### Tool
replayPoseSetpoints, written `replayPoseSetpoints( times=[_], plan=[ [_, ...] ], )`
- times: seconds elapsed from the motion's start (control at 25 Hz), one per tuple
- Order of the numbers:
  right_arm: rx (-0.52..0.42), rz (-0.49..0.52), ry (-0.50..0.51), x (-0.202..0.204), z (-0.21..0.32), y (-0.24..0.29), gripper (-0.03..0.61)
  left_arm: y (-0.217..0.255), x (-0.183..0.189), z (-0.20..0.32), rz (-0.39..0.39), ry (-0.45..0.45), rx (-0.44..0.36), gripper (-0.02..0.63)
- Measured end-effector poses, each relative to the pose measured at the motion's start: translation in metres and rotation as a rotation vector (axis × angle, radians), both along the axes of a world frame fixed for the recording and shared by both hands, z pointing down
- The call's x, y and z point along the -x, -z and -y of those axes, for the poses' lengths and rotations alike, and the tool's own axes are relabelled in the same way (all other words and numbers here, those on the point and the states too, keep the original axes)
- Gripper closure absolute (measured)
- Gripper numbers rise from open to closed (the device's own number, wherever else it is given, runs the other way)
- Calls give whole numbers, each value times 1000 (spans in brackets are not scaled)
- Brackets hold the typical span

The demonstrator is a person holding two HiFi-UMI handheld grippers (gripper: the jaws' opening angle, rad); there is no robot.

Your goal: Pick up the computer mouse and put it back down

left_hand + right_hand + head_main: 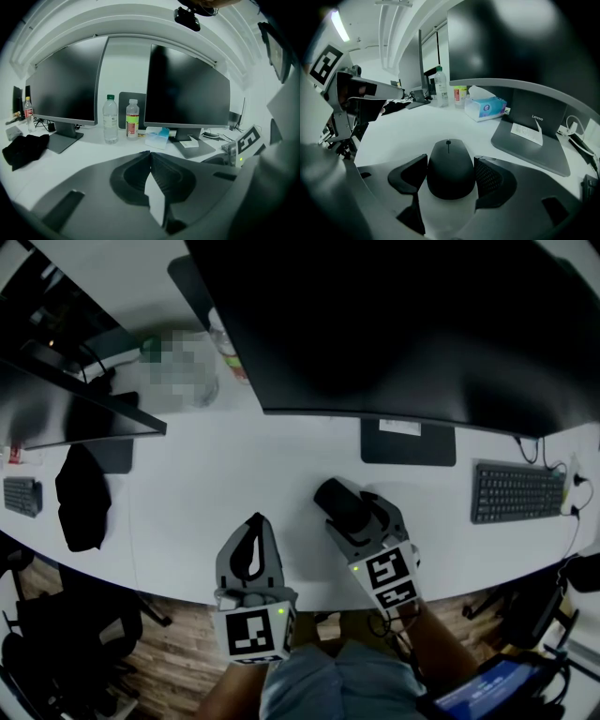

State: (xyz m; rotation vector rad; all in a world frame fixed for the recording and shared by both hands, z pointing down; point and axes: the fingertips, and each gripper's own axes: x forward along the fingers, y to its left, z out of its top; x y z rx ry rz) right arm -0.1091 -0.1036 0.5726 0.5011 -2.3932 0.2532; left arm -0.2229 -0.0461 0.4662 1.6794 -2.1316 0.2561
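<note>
The black computer mouse [450, 168] lies on the white desk [234, 465], near its front edge. My right gripper [450, 161] straddles it, one dark pad on each side. The jaws stand wide, and a thin strip of desk shows between the mouse and the right pad [487, 176], so nothing is gripped. In the head view the mouse [337, 501] pokes out ahead of the right gripper [354, 514]. My left gripper [254, 521] hovers beside it on the left, over the desk's edge. Its fingertips [150, 153] meet with nothing between them.
A big monitor's flat stand [408, 441] sits just beyond the mouse, a keyboard [517, 491] to the right. Two bottles [110, 119] and a tissue box [486, 108] stand further back. A black cloth [82, 498] lies at the left. The desk's front edge runs under both grippers.
</note>
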Motion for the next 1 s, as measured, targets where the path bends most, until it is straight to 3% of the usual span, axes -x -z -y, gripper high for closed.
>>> replayPoseSetpoints(
  times=[0.32,1.0],
  plan=[
    [4,-49,15,0,-1,-9,267,-5,7,1,-7,26,9,609],
    [30,-45,15,1,-5,-7,275,5,15,8,38,14,-18,609]
  ],
)
